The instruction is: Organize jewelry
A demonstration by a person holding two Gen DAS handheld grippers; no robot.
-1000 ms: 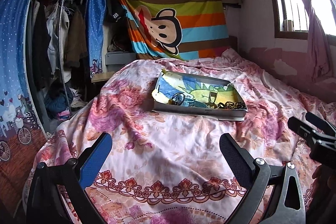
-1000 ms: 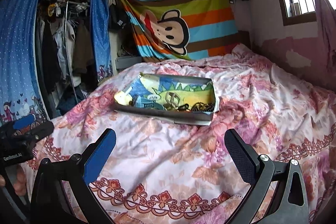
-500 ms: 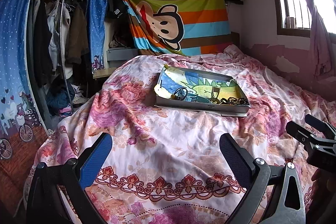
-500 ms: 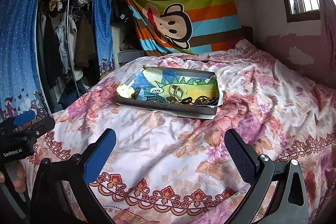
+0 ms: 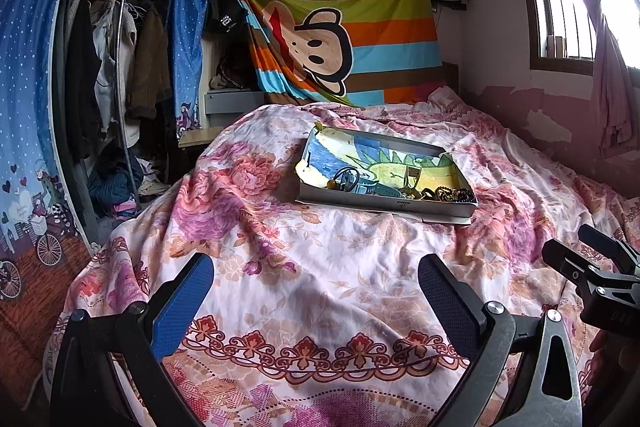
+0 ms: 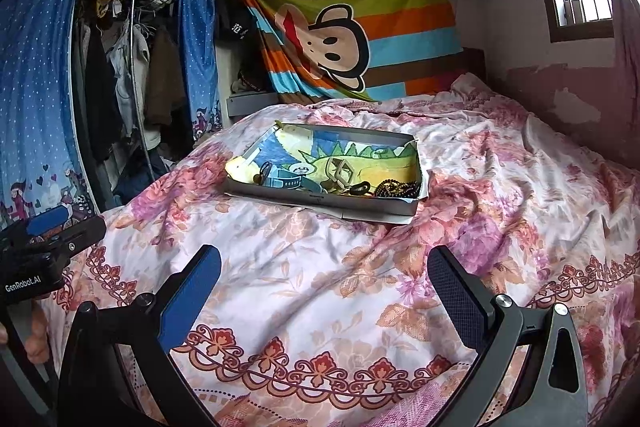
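A shallow grey box lined with a colourful drawing lies on the floral bedspread. It holds a dark beaded bracelet, a blue watch, a black ring and gold pieces. My left gripper is open and empty above the bedspread, well short of the box. My right gripper is open and empty too, to the right of the left one.
The pink floral bedspread covers the bed. An open wardrobe with hanging clothes stands at the left. A striped monkey blanket hangs on the back wall. A window with a pink curtain is at the right.
Both grippers have tilted and shifted, so the box sits lower and nearer in both views. Both stay open and empty.
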